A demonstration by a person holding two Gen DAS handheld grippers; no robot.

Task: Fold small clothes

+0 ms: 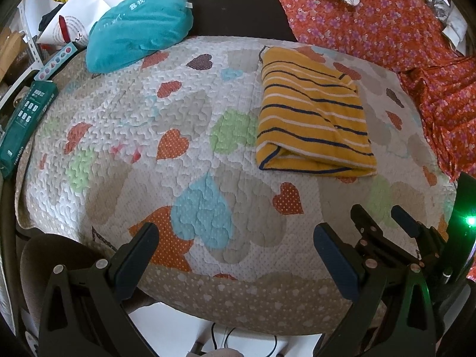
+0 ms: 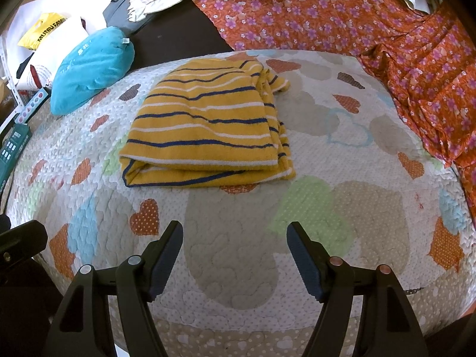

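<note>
Two grippers: both hang low over the near edge of the heart-print quilt (image 2: pixel 327 154), neither touching any cloth.
Left gripper (image 1: pixel 235 253): fingers spread wide, nothing between them.
Right gripper (image 2: pixel 235 253): fingers spread too, empty; in the left view it shows up at about 4 o'clock.
Task thing: yellow striped garment (image 2: pixel 205 128) lies folded into a chunky rectangle on the quilt, up at 12 o'clock from the right gripper and around 1 o'clock from the left one, well apart from both.
Stage, my guess: the fold looks basically done, so what's left is tidying or one more halving.
Loose bit: the far right corner at 1 o'clock of the bundle sticks out a little messy, so I'd tuck that first.
How I'd do it: pinch all the layers at the near corners together, lift low, lay it over slowly so the thick terry-looking cloth doesn't slide.
Neighbours: teal pillow (image 2: pixel 92 68) at 10 o'clock, orange floral fabric (image 2: pixel 386 38) at 2 o'clock, both off the garment.
</note>
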